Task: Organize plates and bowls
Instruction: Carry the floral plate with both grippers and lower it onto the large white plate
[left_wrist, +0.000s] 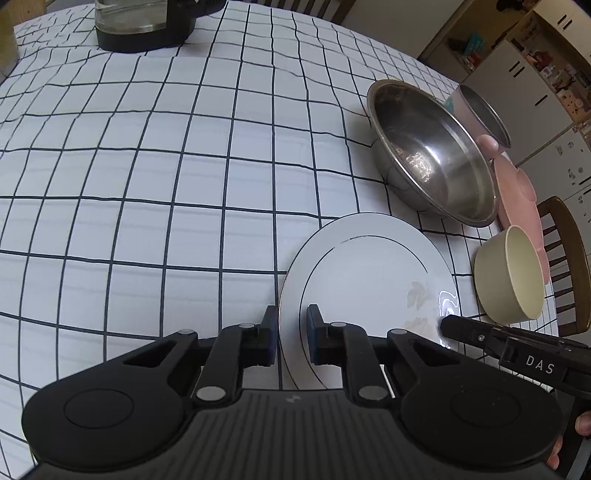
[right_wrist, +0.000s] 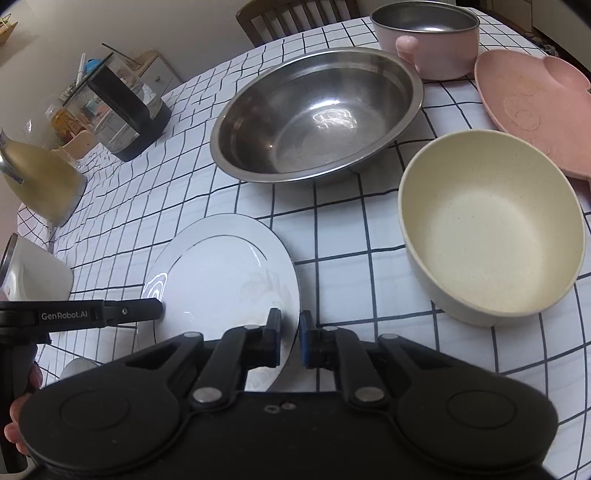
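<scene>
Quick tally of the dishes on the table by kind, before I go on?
Plates: 2, the white plate and the pink plate
Bowls: 2, the steel bowl and the cream bowl
Pots: 1, the pink pot
Total: 5

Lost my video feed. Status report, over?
Left gripper, right gripper both clamped on white plate rim. Steel bowl, cream bowl just beyond.
</scene>
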